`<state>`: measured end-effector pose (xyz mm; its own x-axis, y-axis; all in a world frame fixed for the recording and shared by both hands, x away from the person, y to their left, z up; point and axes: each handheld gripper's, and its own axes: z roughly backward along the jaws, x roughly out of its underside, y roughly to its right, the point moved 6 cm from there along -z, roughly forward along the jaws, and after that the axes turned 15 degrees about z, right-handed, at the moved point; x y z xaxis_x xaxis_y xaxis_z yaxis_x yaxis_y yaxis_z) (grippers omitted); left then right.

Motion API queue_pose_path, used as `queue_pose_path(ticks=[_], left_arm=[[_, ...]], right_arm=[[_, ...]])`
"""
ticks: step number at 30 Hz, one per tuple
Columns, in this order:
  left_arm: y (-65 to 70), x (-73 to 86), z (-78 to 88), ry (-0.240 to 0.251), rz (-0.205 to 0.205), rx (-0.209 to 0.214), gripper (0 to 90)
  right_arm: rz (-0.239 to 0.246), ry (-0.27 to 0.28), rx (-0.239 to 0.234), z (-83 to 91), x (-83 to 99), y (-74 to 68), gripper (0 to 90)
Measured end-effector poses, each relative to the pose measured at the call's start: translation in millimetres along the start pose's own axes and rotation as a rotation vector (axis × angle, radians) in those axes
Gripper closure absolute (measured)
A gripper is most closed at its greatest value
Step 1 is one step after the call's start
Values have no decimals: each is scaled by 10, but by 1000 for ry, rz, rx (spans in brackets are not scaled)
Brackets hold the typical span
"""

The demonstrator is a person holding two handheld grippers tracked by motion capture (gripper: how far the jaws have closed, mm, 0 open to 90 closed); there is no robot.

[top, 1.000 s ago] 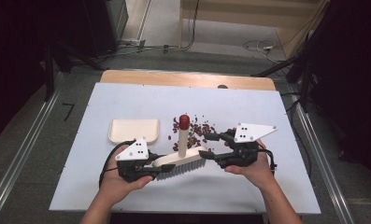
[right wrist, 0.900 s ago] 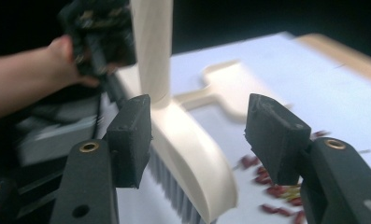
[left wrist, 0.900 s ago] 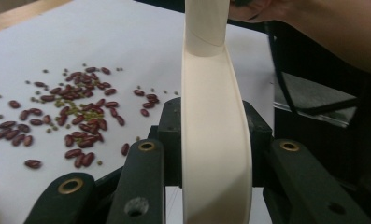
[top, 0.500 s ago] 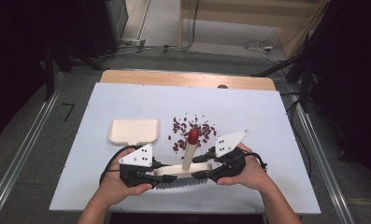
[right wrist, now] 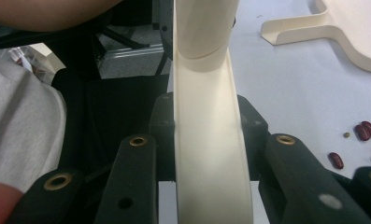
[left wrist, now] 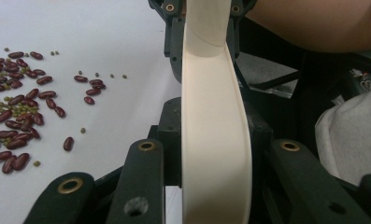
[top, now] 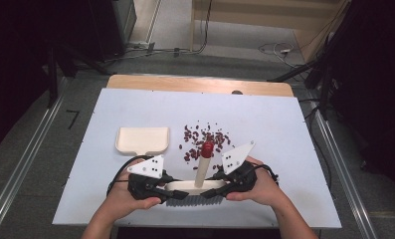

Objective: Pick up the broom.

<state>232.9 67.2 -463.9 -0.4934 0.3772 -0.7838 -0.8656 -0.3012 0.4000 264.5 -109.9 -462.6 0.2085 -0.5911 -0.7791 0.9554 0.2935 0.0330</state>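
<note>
Cream plastic forms the brush (top: 195,186): a long narrow head with dark bristles underneath, and a pale handle rising from its middle to a red cap. It sits at the near edge of the white table (top: 284,129), between your two hands, just in front of the scattered beans (top: 205,142).

Your left gripper (top: 161,185) clamps the left end of the brush head, its jaws pressed against the plastic. Your right gripper (top: 220,185) has just been closing, and its jaws now grip the right end. Both hands lie low at the table's near edge, knuckles up, with the grey plates tilted toward each other and the grippers pointing inward along the head.

From above, you see the whole brush, the bristles and the cream dustpan (top: 142,140) to the left of the beans. Your left gripper view looks along the cream head (left wrist: 216,140) and adds small green beans among the red ones (left wrist: 19,107). Your right gripper view looks along the same strip (right wrist: 209,149) from the other end, with the dustpan's handle (right wrist: 314,28) beyond.
</note>
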Motion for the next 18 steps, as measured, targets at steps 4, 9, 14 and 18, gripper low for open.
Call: queue_pose_path(ticks=[4,9,14,18], left_arm=[[-127,-19,59,103,11,-122,521],[-245,-28,254,197,92,-171,288],[-399,5,516,320,166,-224,114],[-483,36,684,402,189,-285,0]], right_arm=[[5,-21,90,22,31,59,659],[-58,-33,144,70,124,132,659],[-111,-49,188,81,172,206,659],[-162,-60,248,74,222,285,659]])
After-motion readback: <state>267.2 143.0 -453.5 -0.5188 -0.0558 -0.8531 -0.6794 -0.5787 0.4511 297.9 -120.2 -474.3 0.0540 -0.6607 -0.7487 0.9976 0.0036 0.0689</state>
